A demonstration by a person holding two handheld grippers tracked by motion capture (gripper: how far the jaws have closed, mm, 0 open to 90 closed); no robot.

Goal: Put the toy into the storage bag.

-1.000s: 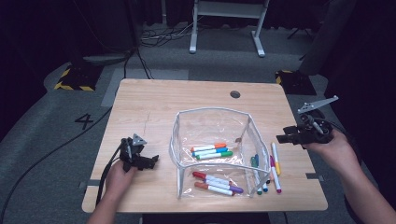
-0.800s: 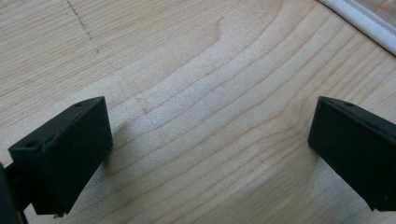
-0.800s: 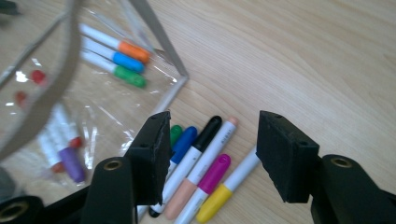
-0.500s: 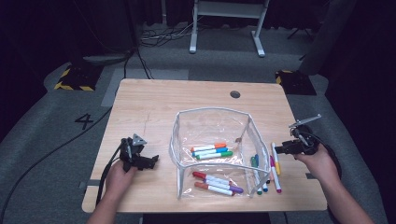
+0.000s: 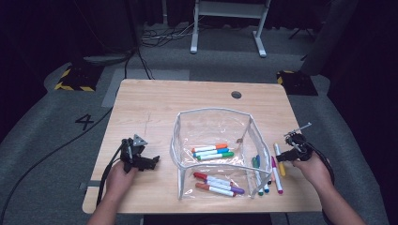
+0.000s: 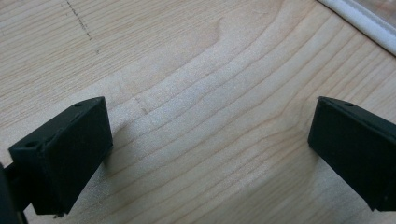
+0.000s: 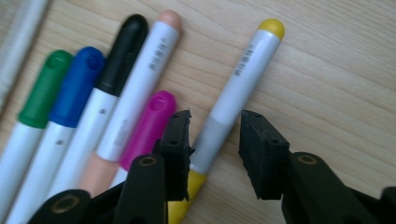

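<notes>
A clear pouch with a white rim (image 5: 213, 111) stands open mid-table. Several markers lie inside it (image 5: 213, 152), and more lie loose on the wood to its right. The yellow marker (image 5: 279, 161) is the outermost of those. My right gripper (image 5: 283, 157) is down over it. In the right gripper view its jaws (image 7: 215, 140) stand open on either side of the yellow marker's (image 7: 233, 88) grey band, with a small gap at the right jaw. Pink (image 7: 149, 126), peach-capped (image 7: 135, 88), blue (image 7: 74, 84) and green (image 7: 44, 88) markers lie beside it. My left gripper (image 5: 152, 162) rests open on bare wood (image 6: 208, 154), left of the pouch.
The pouch's white rim (image 6: 355, 23) lies just beyond my left gripper. A round cable hole (image 5: 236, 94) sits near the table's (image 5: 155, 108) far edge. The right table edge runs close behind my right hand. Cables trail over the grey floor at left.
My right gripper came in from beyond the table's right edge, moving left and down onto the yellow marker. The left gripper has stayed put.
</notes>
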